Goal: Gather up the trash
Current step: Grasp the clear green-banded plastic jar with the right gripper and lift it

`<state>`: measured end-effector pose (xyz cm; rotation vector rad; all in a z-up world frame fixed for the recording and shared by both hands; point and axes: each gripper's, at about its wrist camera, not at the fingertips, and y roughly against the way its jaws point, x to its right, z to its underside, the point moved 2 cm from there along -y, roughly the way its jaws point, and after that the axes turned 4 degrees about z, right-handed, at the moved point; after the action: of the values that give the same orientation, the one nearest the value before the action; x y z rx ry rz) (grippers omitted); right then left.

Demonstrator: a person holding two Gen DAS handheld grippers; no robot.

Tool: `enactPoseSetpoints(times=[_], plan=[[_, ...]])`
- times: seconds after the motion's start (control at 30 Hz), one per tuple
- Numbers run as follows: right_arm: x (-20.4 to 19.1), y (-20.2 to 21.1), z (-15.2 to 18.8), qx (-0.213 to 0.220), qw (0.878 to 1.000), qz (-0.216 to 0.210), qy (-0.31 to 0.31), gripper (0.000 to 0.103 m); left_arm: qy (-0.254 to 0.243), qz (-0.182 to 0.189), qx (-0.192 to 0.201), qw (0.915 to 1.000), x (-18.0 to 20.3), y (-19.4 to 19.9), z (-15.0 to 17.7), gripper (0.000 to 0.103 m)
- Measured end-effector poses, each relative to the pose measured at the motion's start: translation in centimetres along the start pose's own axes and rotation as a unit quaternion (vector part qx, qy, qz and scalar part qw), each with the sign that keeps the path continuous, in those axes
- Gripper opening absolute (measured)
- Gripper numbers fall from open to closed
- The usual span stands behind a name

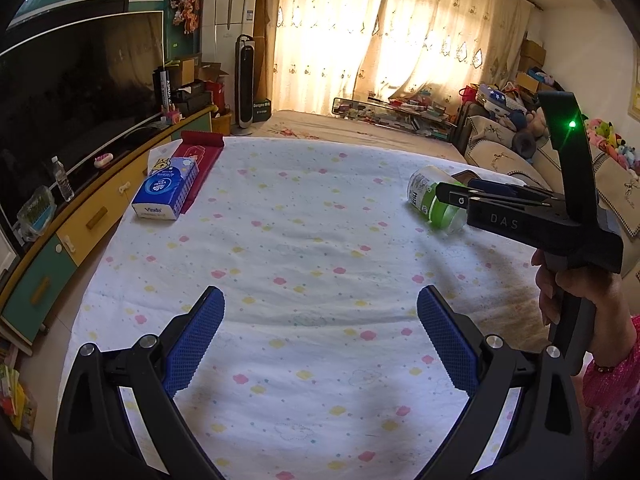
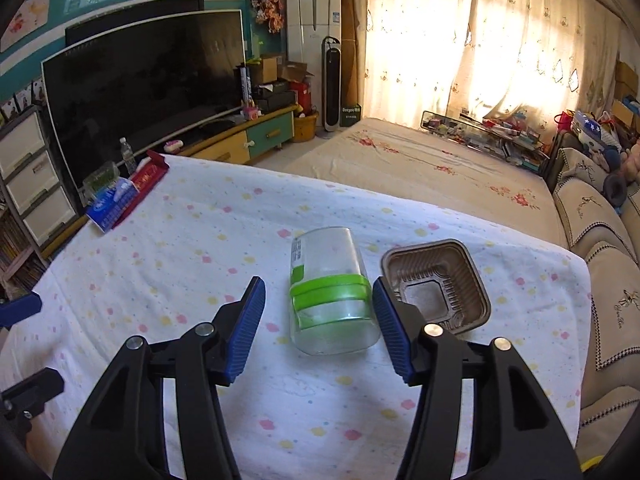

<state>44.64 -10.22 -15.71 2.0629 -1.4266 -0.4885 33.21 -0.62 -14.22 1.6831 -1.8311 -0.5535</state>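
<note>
The right gripper (image 2: 320,308) hangs low over the worktop (image 2: 192,248), which is covered with a white cloth dotted with pink and yellow flowers. Its blue-padded fingers (image 2: 250,316) stand apart on either side of a clear plastic jar (image 2: 332,288). The right pad sits just at the jar's side and the left pad is clear of it, so nothing is clamped. The jar lies on its side near the worktop's right edge, its open end toward the gripper. A bright green band wraps its middle, and a printed label sits at the far end. Just beside it to the right, close to the right finger, is an empty brown plastic tray (image 2: 438,284), square and ribbed inside.

The left gripper (image 1: 320,320) hovers over bare cloth near the front edge, its fingers (image 1: 200,328) wide apart with nothing between them. A hand (image 1: 576,292) in a pink sleeve (image 1: 612,380) holds the right gripper's handle.

Toward the far left corner lie a blue tissue pack (image 1: 166,192) and, touching it, a red box (image 1: 202,160). Beyond the worktop are a bed (image 2: 420,164), a television (image 2: 144,92) and sunlit curtains (image 2: 480,40).
</note>
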Motion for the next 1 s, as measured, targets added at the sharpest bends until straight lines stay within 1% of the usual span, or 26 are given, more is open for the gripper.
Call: enactPoseSetpoints(times=[0.03,0.07,0.13,0.2,0.23,0.33,0.37,0.4,0.5,0.6,0.73,0.9,1.0], plan=[[-0.3,0.0,0.1,0.004,1.0,-0.003,0.005,0.053,0.001,0.001,0.0,1.0,0.0,0.0,0.0,0.096],[-0.6,-0.3,0.2,-0.002,1.0,0.002,0.015,0.054,0.002,0.002,0.001,1.0,0.0,0.0,0.0,0.096],[-0.8,-1.2,0.3,-0.012,0.999,0.029,0.029,0.054,0.001,0.002,0.0,1.0,0.1,0.1,0.1,0.096],[-0.6,-2.0,0.3,-0.022,0.999,0.02,0.022,0.054,0.001,0.002,-0.001,1.0,0.1,0.1,0.1,0.096],[-0.7,-2.3,0.3,-0.025,0.999,0.022,0.025,0.054,0.0,0.001,-0.002,1.0,0.2,0.0,0.1,0.096],[-1.4,-3.1,0.1,-0.039,0.998,0.022,0.047,0.053,-0.002,-0.001,-0.005,1.0,0.2,-0.2,0.2,0.096],[-1.6,-3.4,0.1,-0.043,0.997,0.025,0.053,0.052,-0.002,-0.002,-0.007,1.0,0.2,-0.3,0.2,0.096],[-1.7,-3.7,0.0,-0.048,0.997,0.03,0.056,0.048,-0.003,-0.003,-0.007,1.0,0.3,-0.3,0.2,0.096],[-1.7,-4.0,-0.1,-0.056,0.997,0.027,0.047,0.048,-0.007,-0.008,-0.008,0.9999,0.4,-0.4,0.3,0.096],[-1.6,-3.1,0.0,-0.052,0.998,0.02,0.03,0.048,-0.007,-0.01,-0.009,0.9999,0.2,-0.6,0.3,0.096],[-1.2,0.0,0.4,-0.032,0.999,0.016,0.014,0.048,-0.011,-0.011,-0.008,0.9999,0.3,-0.6,0.3,0.096],[0.4,6.6,1.6,0.005,1.0,0.02,-0.017,0.048,-0.017,-0.013,-0.002,0.9998,0.5,-0.4,0.4,0.096],[2.4,11.1,3.5,0.026,0.998,0.033,-0.041,0.048,-0.021,-0.012,0.002,0.9997,0.7,-0.2,0.5,0.096]])
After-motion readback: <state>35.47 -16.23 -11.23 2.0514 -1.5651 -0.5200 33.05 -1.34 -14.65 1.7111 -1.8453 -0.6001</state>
